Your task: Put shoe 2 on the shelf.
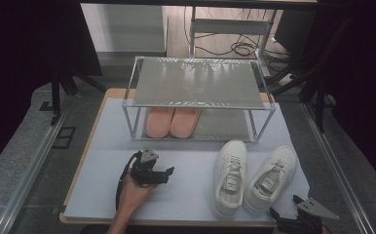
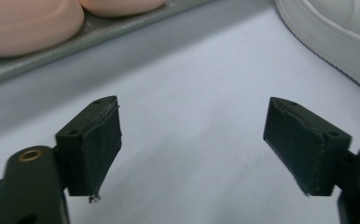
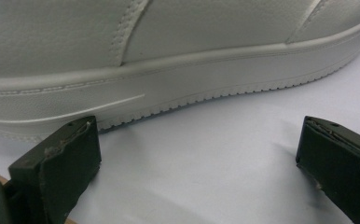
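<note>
High view: a white mat covers the table, with a metal rack at its far side.
Slippers: a pink pair sits on the rack's lower shelf, toes toward the person.
Sneakers: a white pair lies on the mat in front of the rack, right of centre.
Left gripper: held in the left hand over bare mat, well left of the sneakers, jaws spread wide with nothing between them.
Right gripper: at the mat's near right corner, just beside the right sneaker's heel, jaws apart and empty.
</note>
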`<state>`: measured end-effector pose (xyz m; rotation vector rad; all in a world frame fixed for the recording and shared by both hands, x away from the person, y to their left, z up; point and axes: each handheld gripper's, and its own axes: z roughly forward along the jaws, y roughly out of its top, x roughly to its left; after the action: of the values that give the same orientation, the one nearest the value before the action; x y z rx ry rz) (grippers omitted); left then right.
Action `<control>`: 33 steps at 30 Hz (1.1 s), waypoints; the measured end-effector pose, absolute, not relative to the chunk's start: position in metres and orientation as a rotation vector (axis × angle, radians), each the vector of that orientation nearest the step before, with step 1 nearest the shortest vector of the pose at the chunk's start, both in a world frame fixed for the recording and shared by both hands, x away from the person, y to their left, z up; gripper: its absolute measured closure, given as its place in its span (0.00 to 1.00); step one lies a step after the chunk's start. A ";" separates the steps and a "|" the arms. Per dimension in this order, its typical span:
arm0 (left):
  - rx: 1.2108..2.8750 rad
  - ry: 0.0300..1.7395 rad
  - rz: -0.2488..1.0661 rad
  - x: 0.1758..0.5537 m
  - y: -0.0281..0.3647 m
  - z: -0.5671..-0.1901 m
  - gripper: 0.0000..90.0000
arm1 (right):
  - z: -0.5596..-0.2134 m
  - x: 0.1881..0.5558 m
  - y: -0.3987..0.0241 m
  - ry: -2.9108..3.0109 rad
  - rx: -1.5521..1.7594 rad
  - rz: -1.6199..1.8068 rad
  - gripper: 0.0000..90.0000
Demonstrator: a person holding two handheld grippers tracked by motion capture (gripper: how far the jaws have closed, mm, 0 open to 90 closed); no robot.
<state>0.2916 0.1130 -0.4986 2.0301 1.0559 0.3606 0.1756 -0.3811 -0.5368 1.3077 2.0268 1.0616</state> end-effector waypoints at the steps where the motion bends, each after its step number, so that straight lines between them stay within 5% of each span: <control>1: 2.033 1.051 0.351 0.286 0.116 -0.500 0.18 | -0.537 0.176 -0.381 2.029 1.308 1.061 0.00; 17: 2.082 1.094 0.388 0.253 0.142 -0.516 0.15 | -0.531 0.166 -0.387 2.052 1.303 1.069 0.14; 33: 2.123 1.132 0.415 0.254 0.145 -0.524 0.16 | -0.509 0.157 -0.387 2.126 1.331 1.127 0.15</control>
<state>0.2541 0.1447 -0.5235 2.1235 1.1319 0.4154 0.1574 -0.3875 -0.5086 1.3307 2.1265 1.1270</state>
